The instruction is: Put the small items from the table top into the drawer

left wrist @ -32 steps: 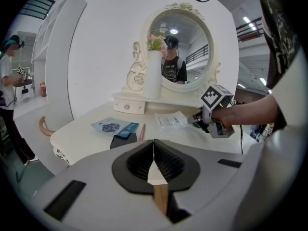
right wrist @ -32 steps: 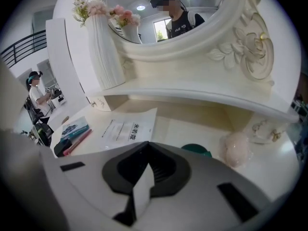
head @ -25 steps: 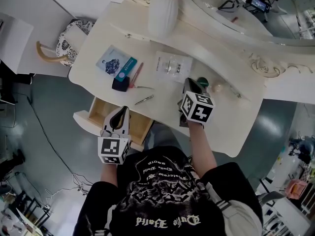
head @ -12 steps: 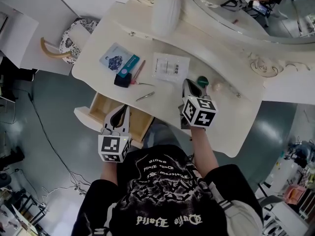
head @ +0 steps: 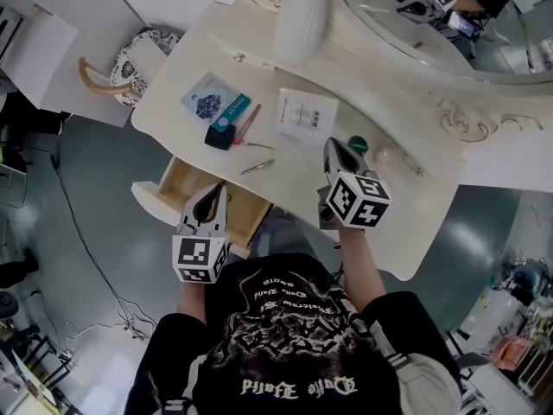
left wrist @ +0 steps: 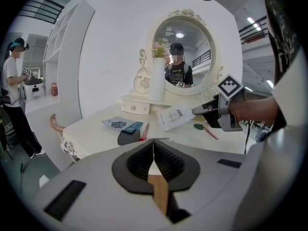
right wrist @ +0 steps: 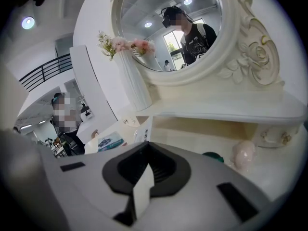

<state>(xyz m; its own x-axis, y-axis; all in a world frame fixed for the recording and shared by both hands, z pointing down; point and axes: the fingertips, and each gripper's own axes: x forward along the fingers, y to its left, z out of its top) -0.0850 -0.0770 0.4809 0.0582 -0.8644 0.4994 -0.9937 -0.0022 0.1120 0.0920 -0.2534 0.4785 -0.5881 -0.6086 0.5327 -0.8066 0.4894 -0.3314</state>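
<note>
right hand-held gripper clamped on flat white printed packet, which stretched ahead-left of its tips | open wooden drawer lay back-left of it, below left hand-held gripper, jaws together, empty

Grippers, two: left gripper and right gripper; open drawer, one; vase, one; mirror, one; white sachet, one; blue printed packet, one; black box, one; silvery tool, one; green round item, one; pale egg-shaped item, one.
</note>
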